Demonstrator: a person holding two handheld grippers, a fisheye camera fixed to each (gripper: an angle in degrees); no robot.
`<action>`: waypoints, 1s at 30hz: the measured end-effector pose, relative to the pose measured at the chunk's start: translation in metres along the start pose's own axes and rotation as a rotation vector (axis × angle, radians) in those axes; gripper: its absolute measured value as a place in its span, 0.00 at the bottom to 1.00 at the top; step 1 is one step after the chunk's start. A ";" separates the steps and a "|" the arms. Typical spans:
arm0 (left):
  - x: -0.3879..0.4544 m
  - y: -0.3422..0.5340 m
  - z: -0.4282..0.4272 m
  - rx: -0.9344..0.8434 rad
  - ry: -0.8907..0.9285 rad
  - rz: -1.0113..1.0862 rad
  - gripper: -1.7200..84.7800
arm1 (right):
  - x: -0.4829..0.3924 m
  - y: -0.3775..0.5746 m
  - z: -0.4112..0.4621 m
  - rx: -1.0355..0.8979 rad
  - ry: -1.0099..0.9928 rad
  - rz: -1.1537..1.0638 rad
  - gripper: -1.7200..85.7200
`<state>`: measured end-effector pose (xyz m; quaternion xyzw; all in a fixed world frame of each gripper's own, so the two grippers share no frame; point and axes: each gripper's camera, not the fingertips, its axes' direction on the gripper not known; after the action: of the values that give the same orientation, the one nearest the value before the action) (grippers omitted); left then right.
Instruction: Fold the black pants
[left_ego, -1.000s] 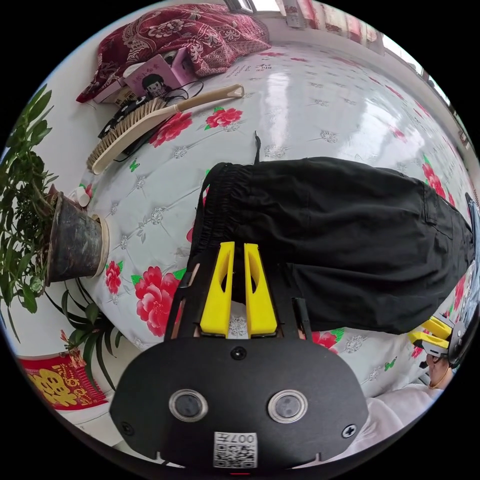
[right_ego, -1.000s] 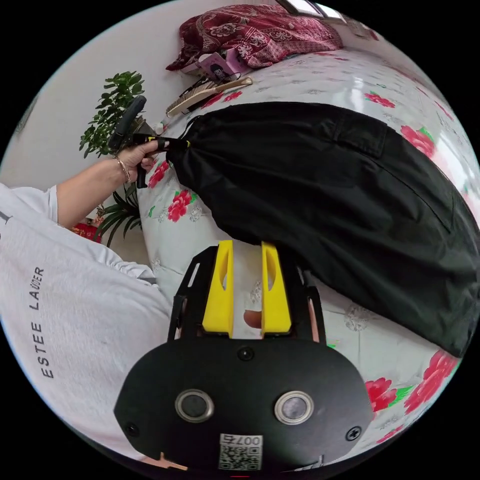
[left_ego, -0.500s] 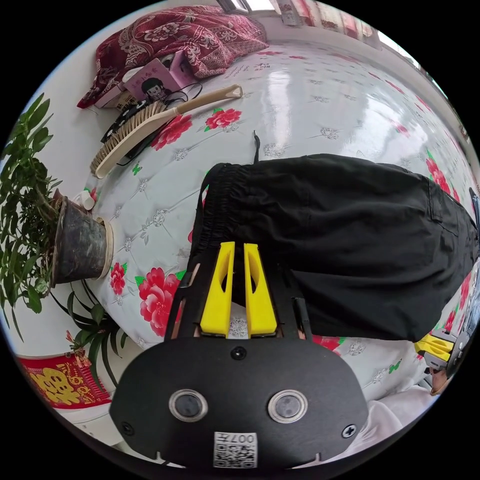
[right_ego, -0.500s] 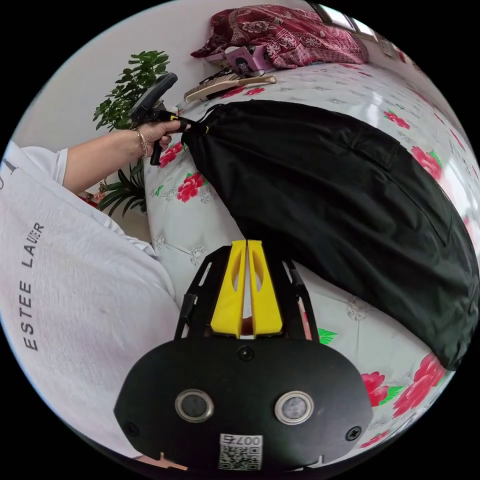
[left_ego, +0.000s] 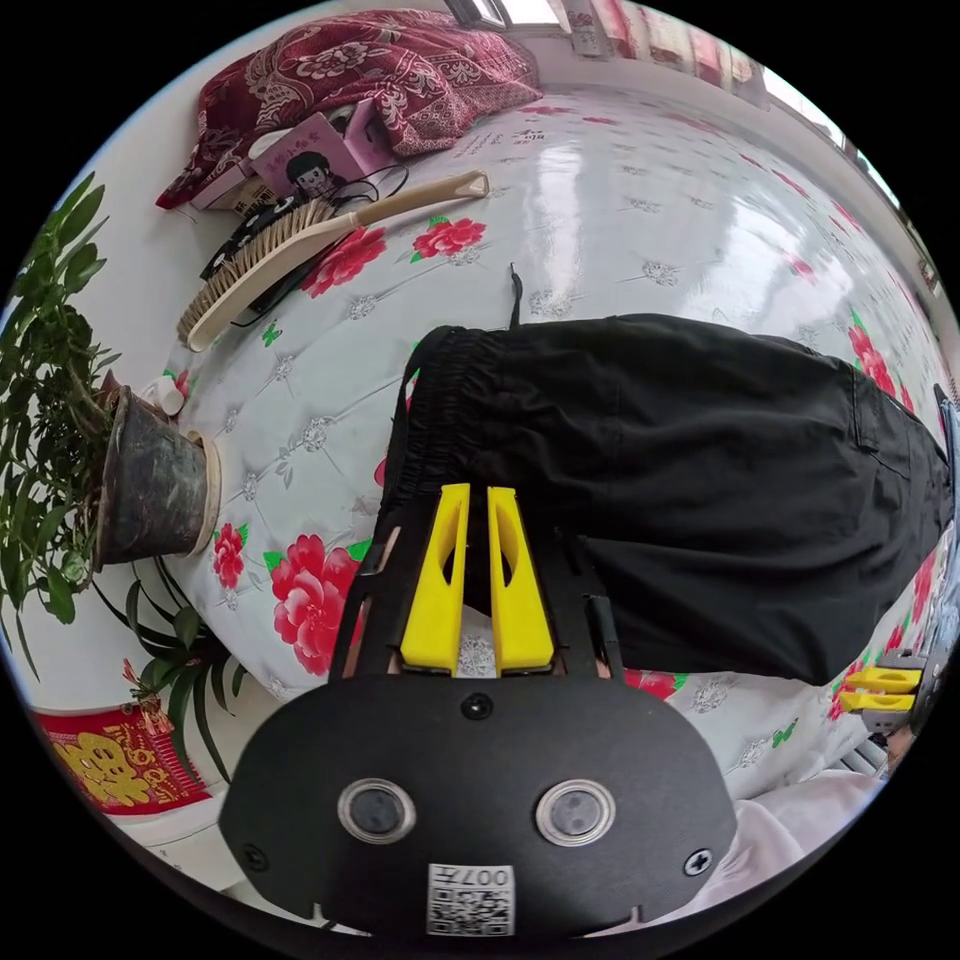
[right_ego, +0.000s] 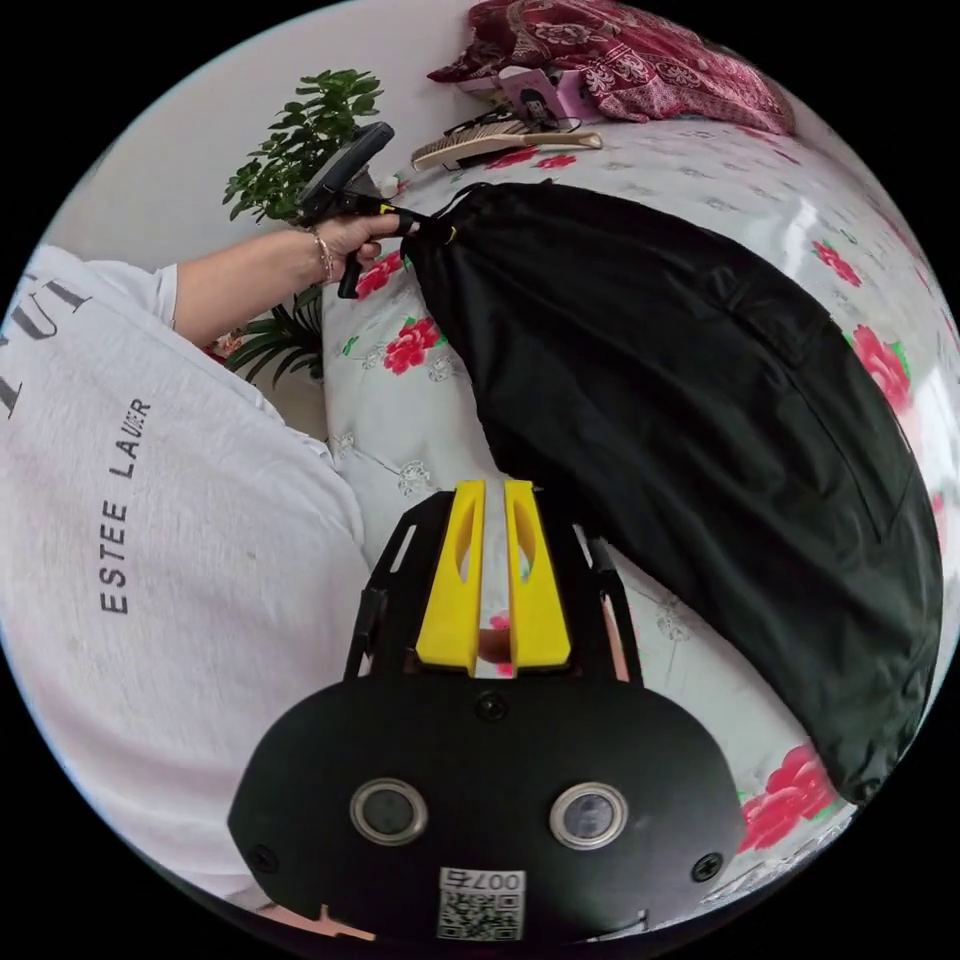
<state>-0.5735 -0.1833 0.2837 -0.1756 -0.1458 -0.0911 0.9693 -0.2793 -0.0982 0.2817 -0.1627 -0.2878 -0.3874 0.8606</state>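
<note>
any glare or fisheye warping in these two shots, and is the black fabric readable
Left gripper view: bright window glare streaks the glossy floral cover; the brush bows with the fisheye. The black pants read nearly flat, though the waistband gathers show. Right gripper view: light is softer, glare sits at the right edge, and the pants' pocket seams are faint.

I see plain black pants (left_ego: 690, 470) on a glossy white bed cover (left_ego: 620, 200) printed with red roses and green leaves. At ten o'clock in the left gripper view lies a maroon quilt (left_ego: 380, 60) with pale floral figuring. My left claw (left_ego: 478, 500) has yellow jaws on black. The person's shirt (right_ego: 150, 560) is white with dark lettering.
</note>
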 end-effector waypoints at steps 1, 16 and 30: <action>0.000 0.000 0.000 0.000 0.001 0.001 0.05 | 0.012 -0.009 -0.014 0.031 0.032 0.010 0.03; -0.001 0.018 -0.035 0.085 -0.008 -0.029 0.02 | 0.095 -0.156 -0.013 0.046 0.296 0.030 0.06; 0.015 -0.012 0.013 0.071 -0.180 0.031 0.01 | 0.122 -0.176 -0.018 0.076 0.315 0.075 0.02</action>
<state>-0.5652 -0.1917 0.3035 -0.1509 -0.2324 -0.0547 0.9593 -0.3418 -0.2910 0.3534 -0.0778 -0.1576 -0.3643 0.9145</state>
